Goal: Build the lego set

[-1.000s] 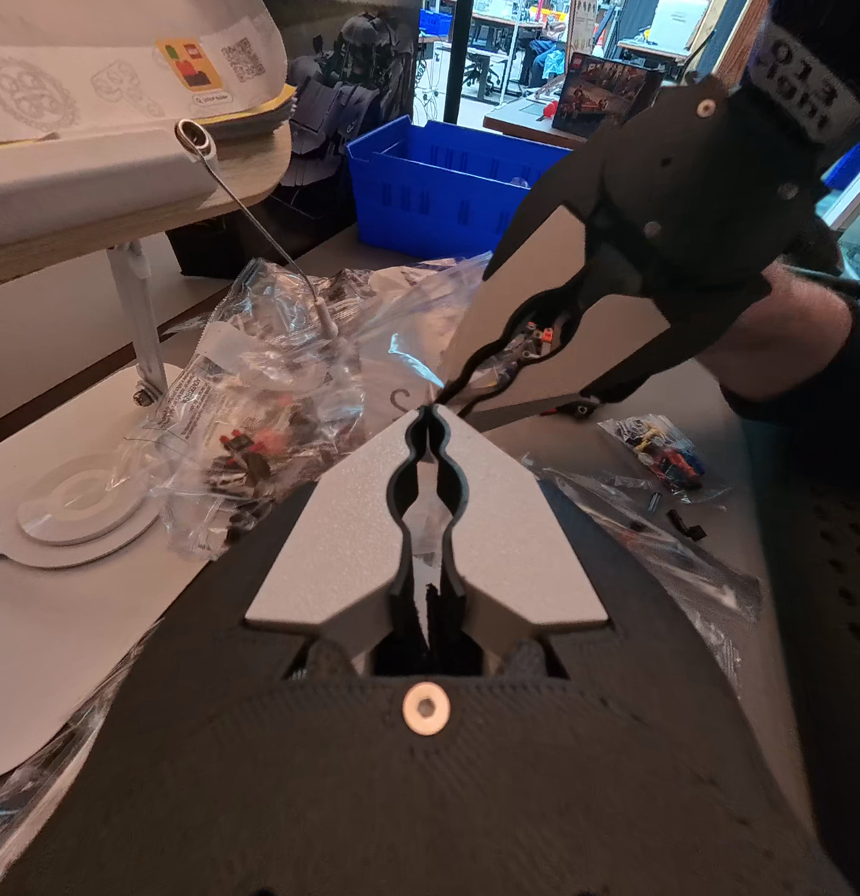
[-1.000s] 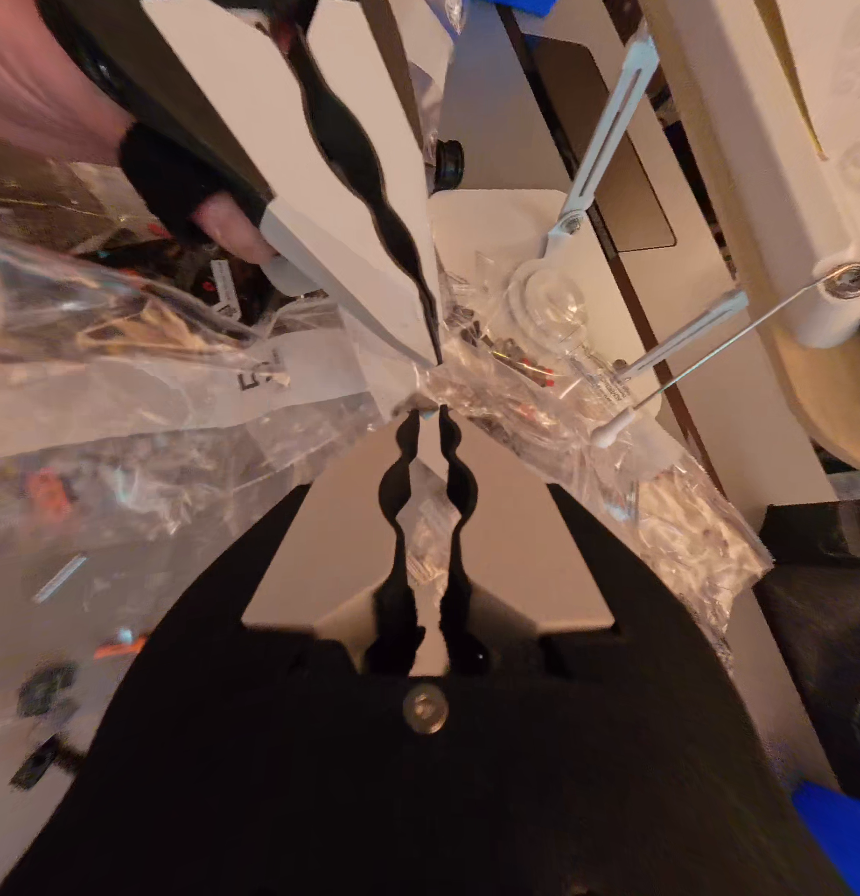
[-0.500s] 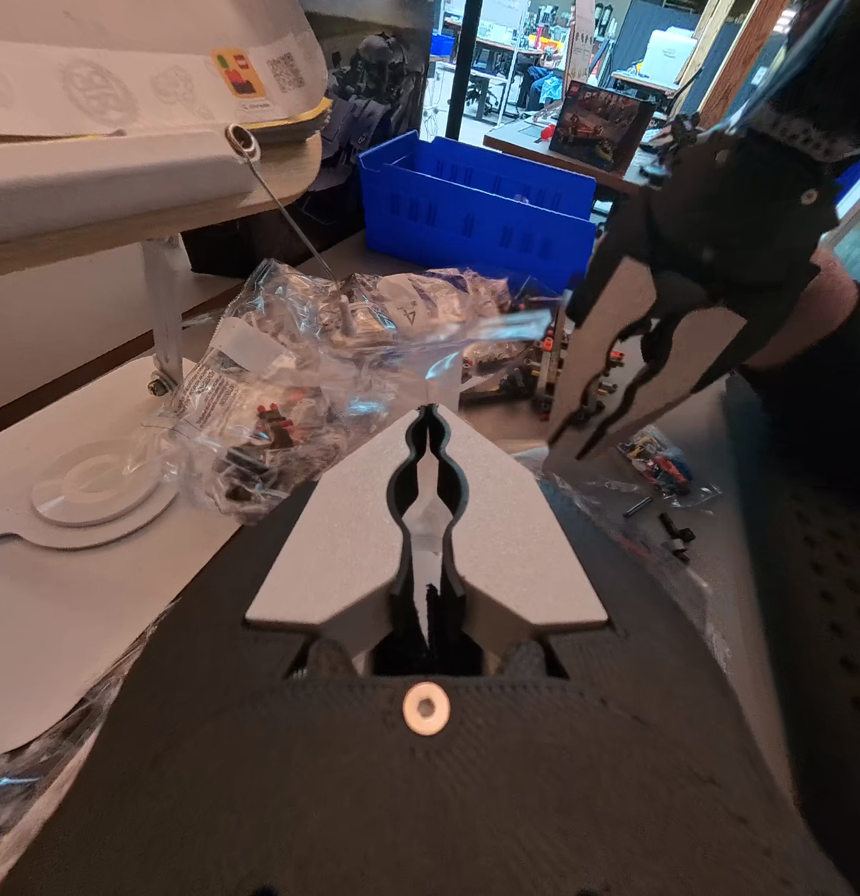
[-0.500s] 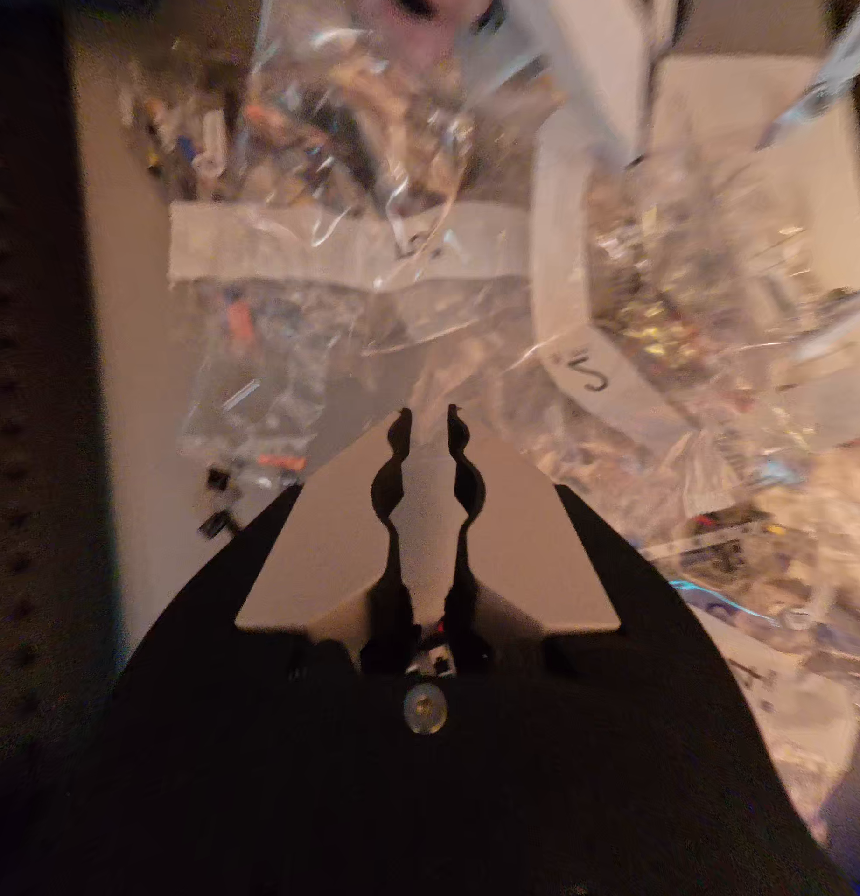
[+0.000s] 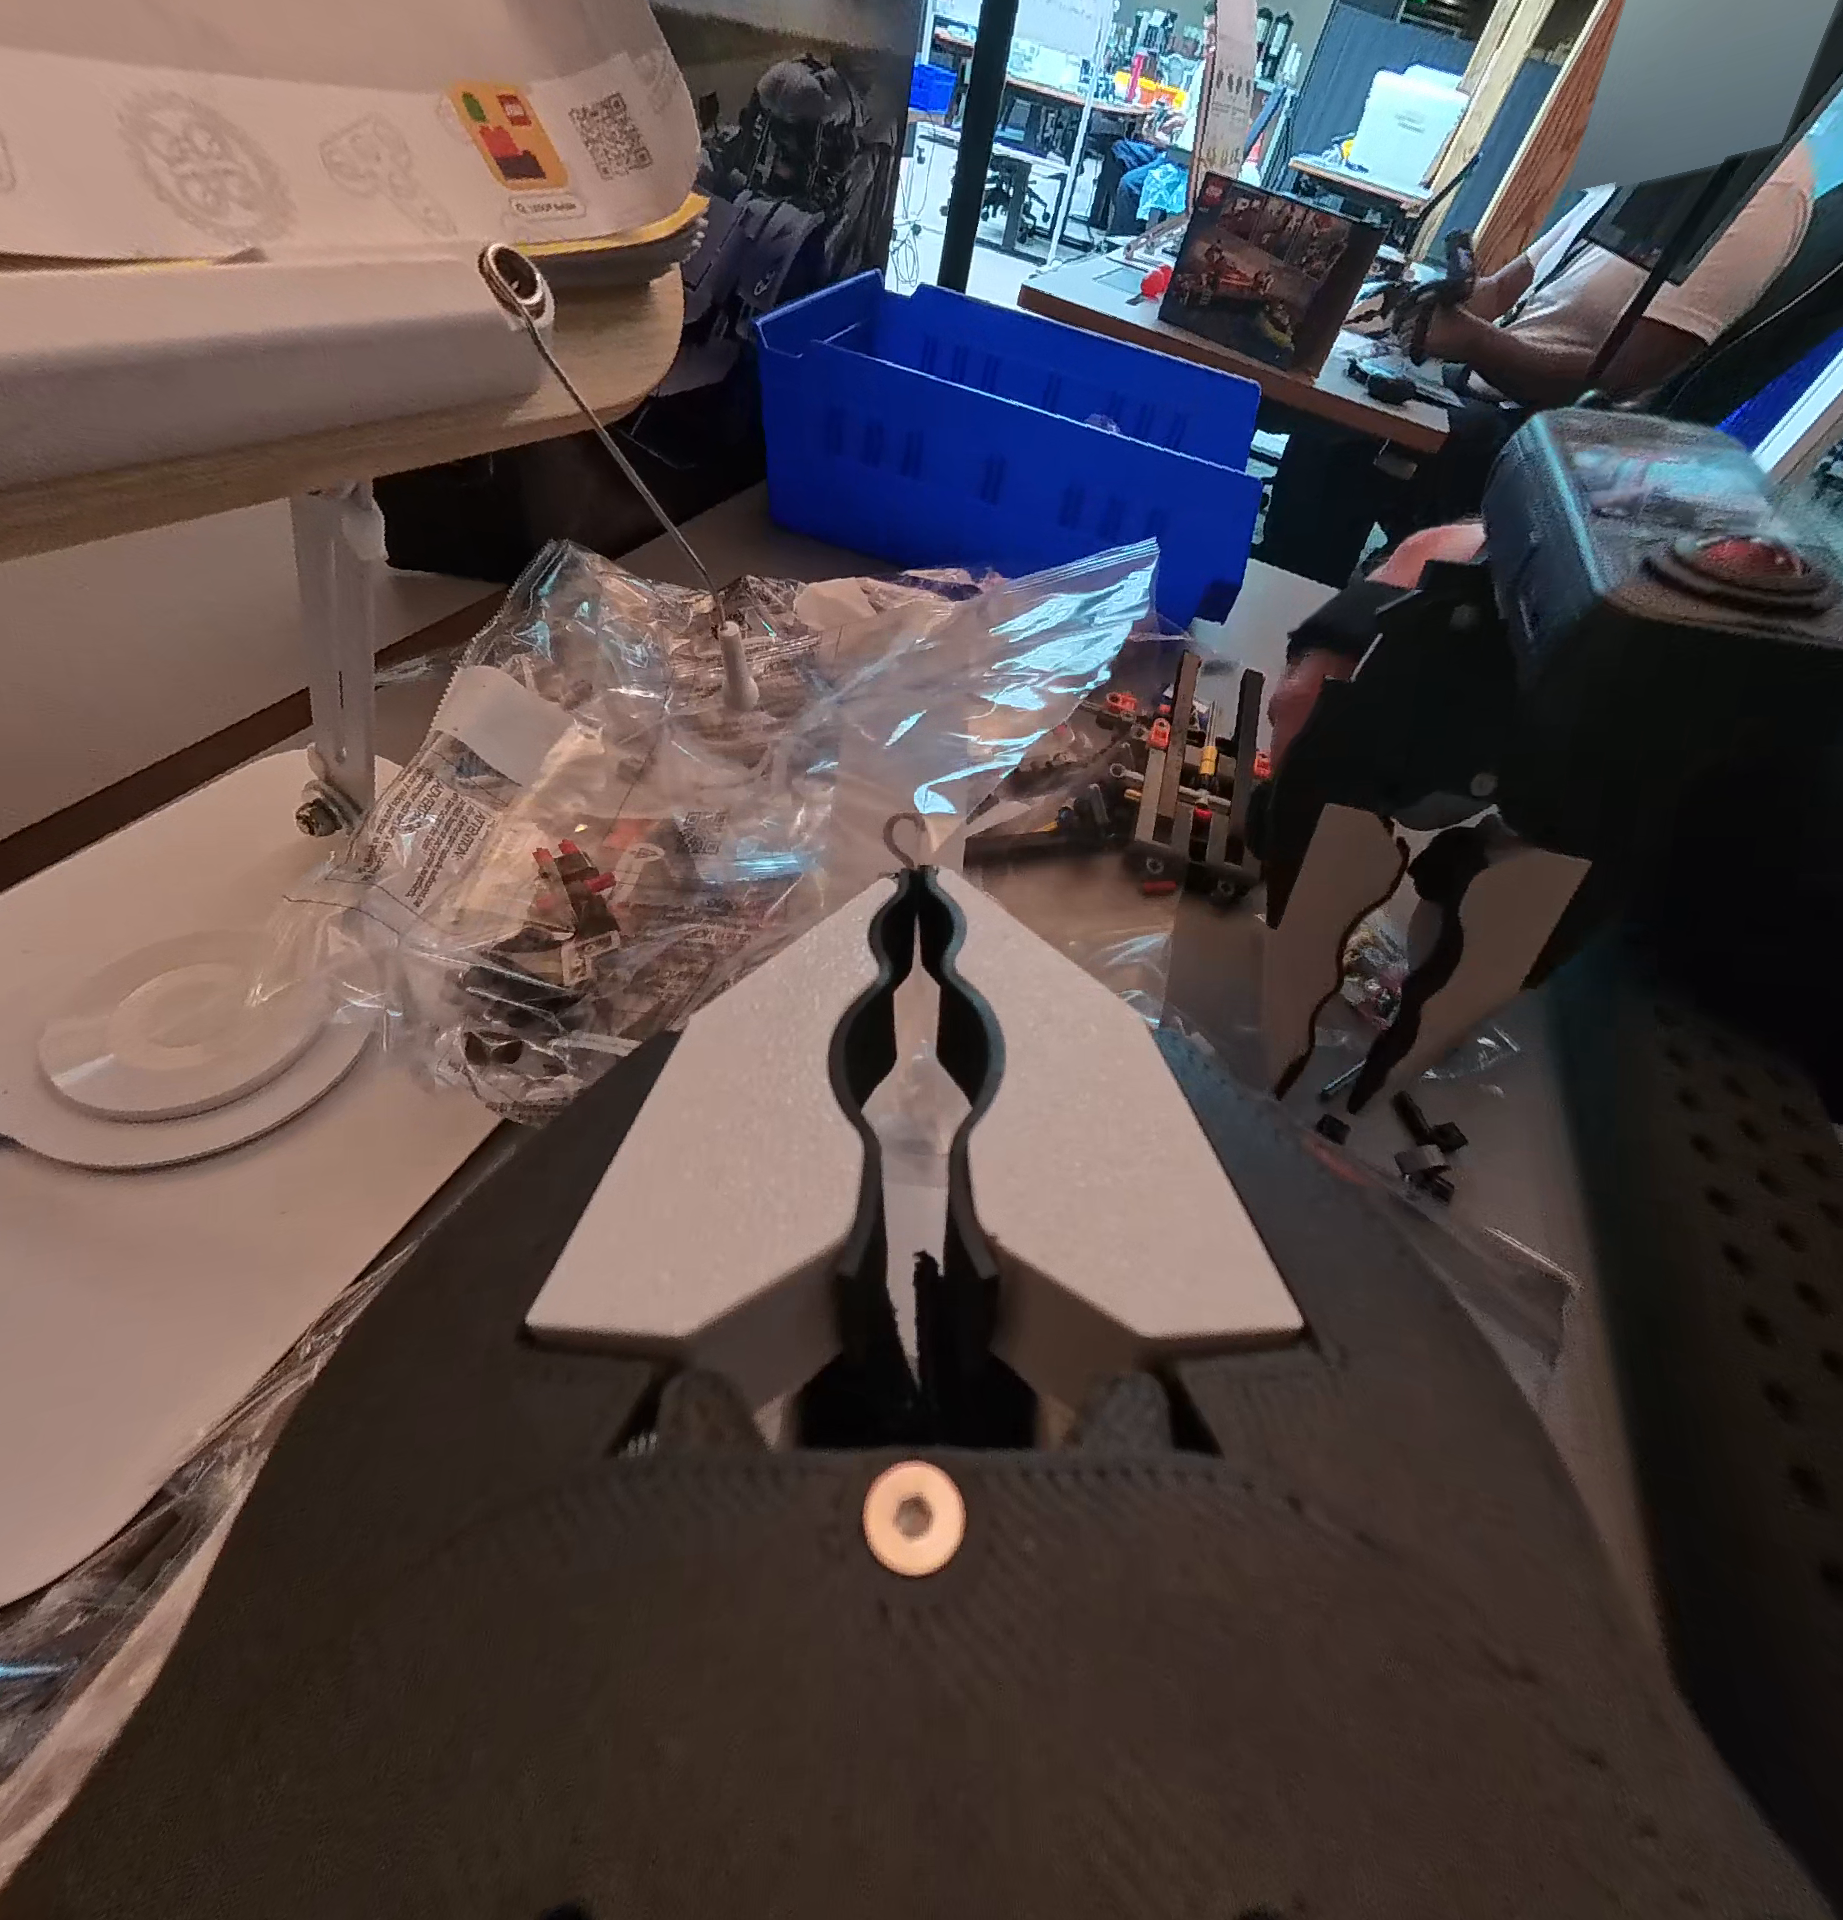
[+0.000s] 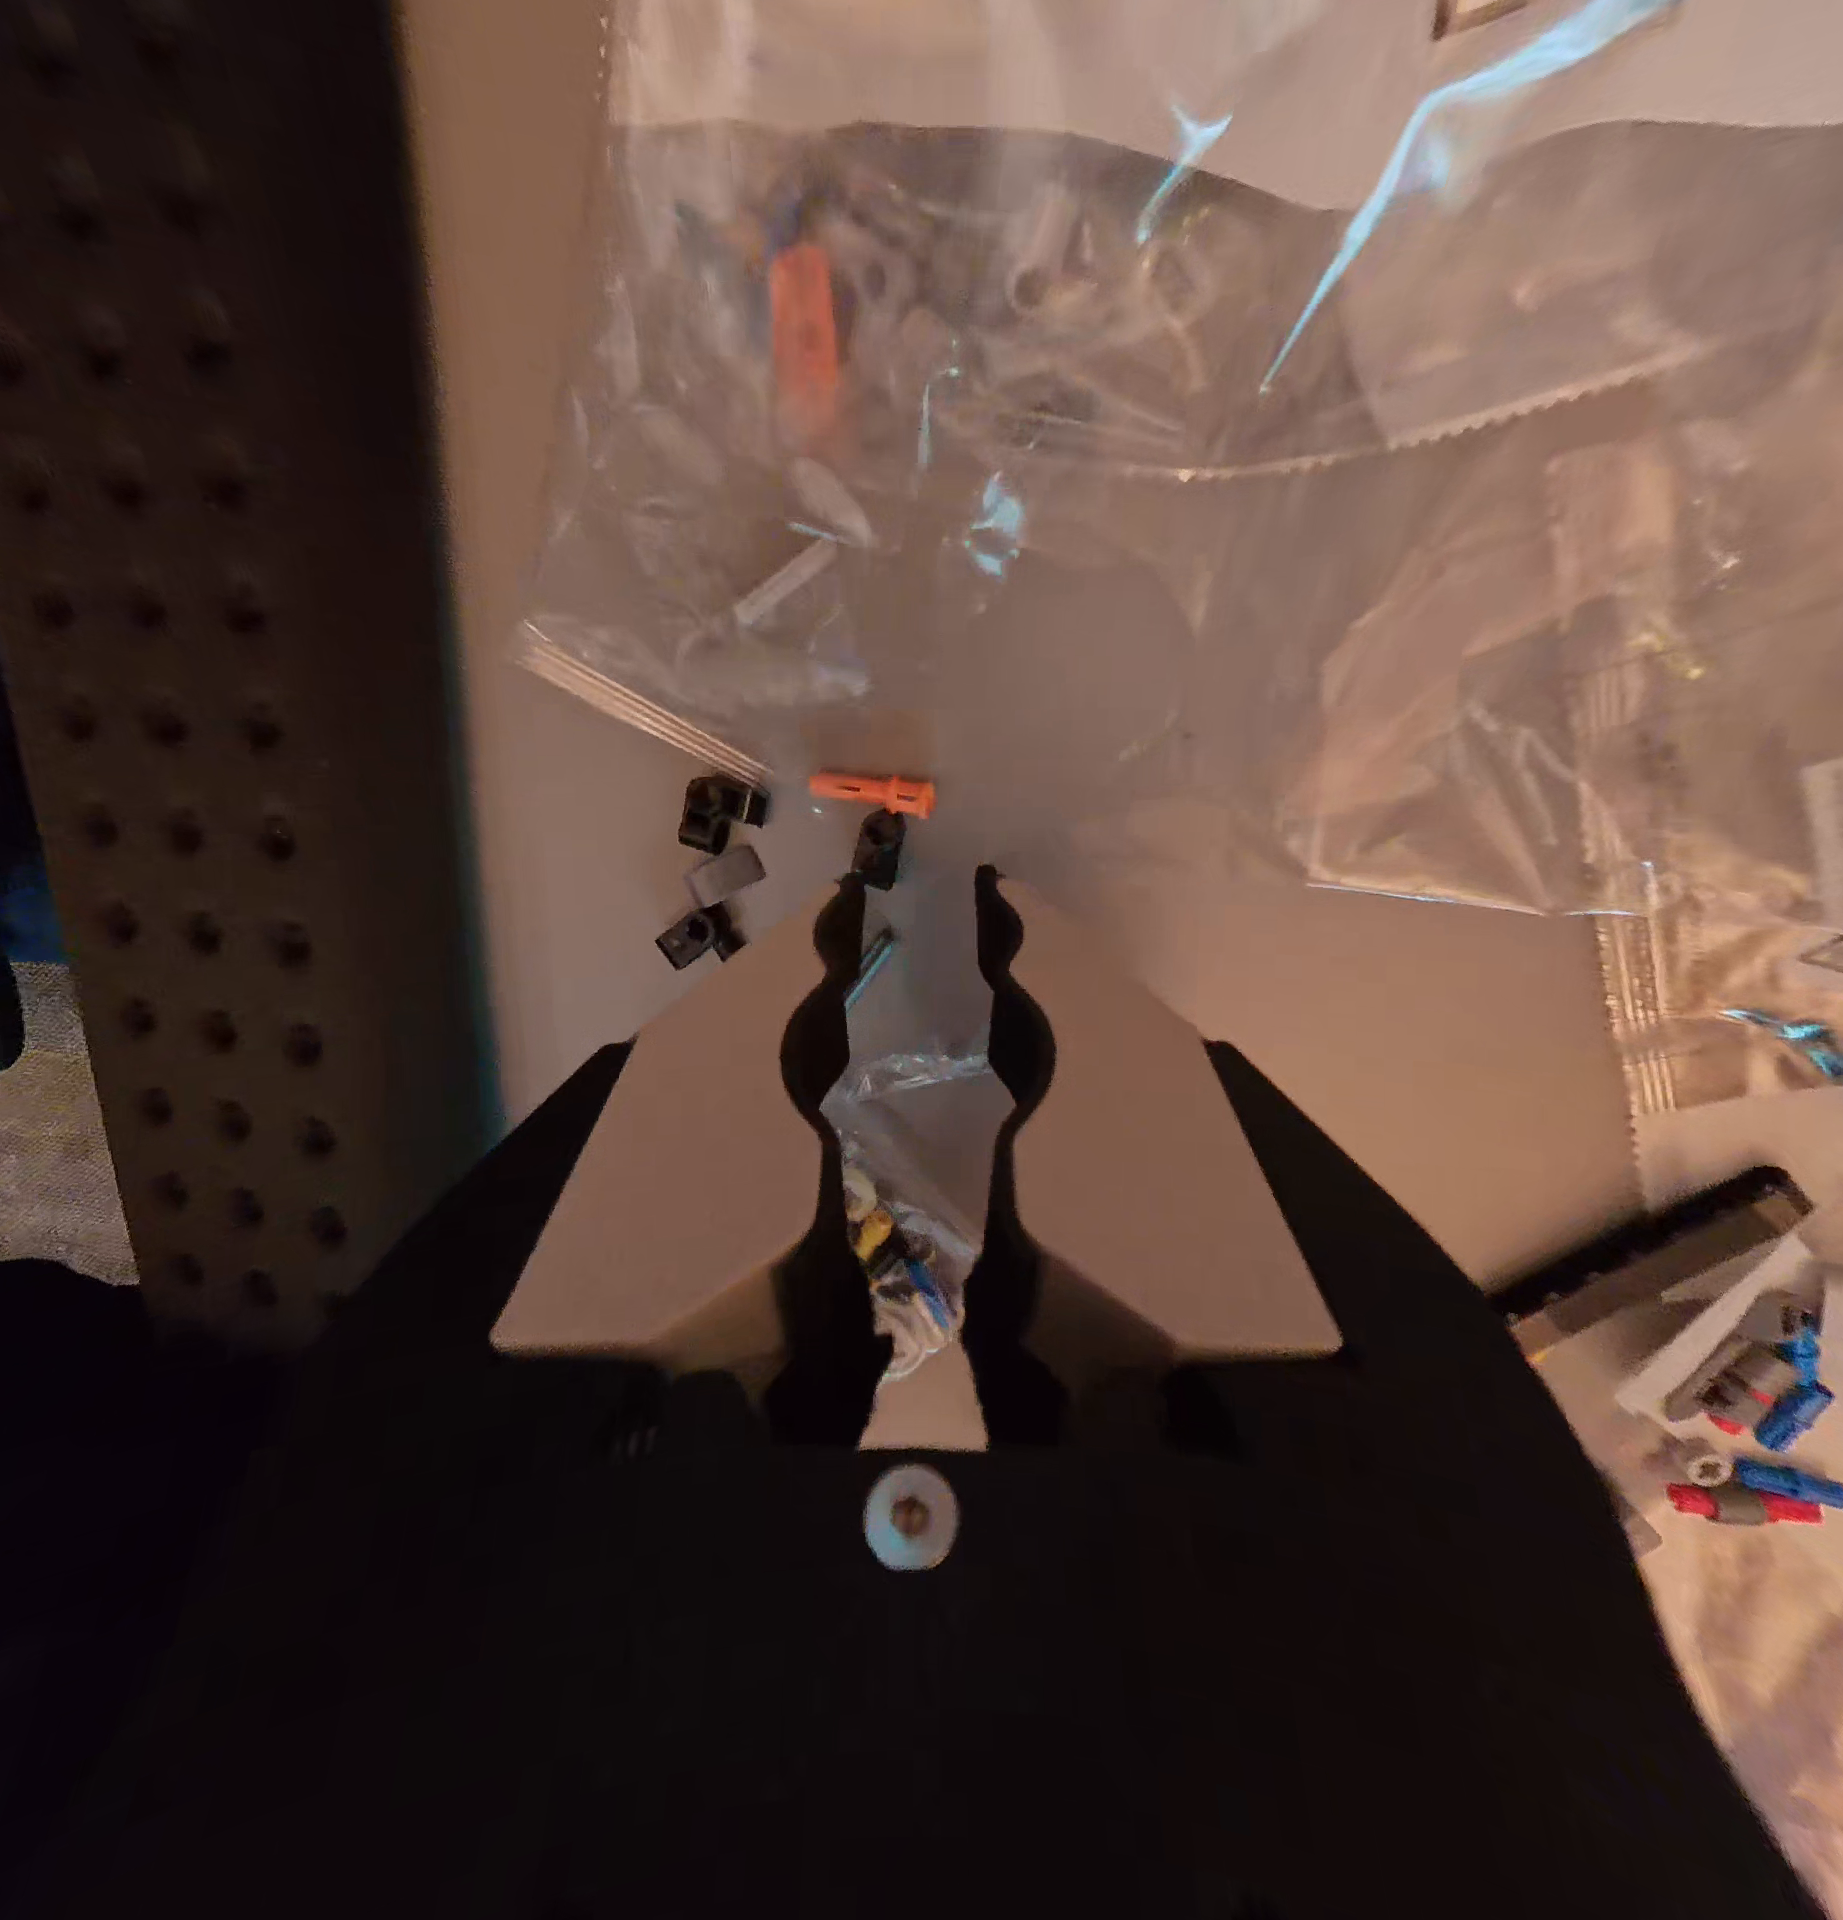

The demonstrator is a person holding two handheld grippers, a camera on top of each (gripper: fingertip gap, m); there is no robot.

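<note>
Lego pieces (image 6: 871, 790) lie just beyond spread right tongs (image 6: 917, 878) — left tongs (image 5: 915, 881) pinch a clear bag (image 5: 1000, 665).

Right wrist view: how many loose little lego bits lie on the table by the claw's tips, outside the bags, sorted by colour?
Orange: 1, the orange pin.
Black: 3, the top-left black bit, the middle black bit, the lowest black bit.
Grey: 2, the flat grey bit, the thin grey rod.
Total: 6.

Bright workshop beyond: far tables (image 5: 1249, 312), blue bin (image 5: 1000, 457), wooden shelf (image 5: 304, 436).
</note>
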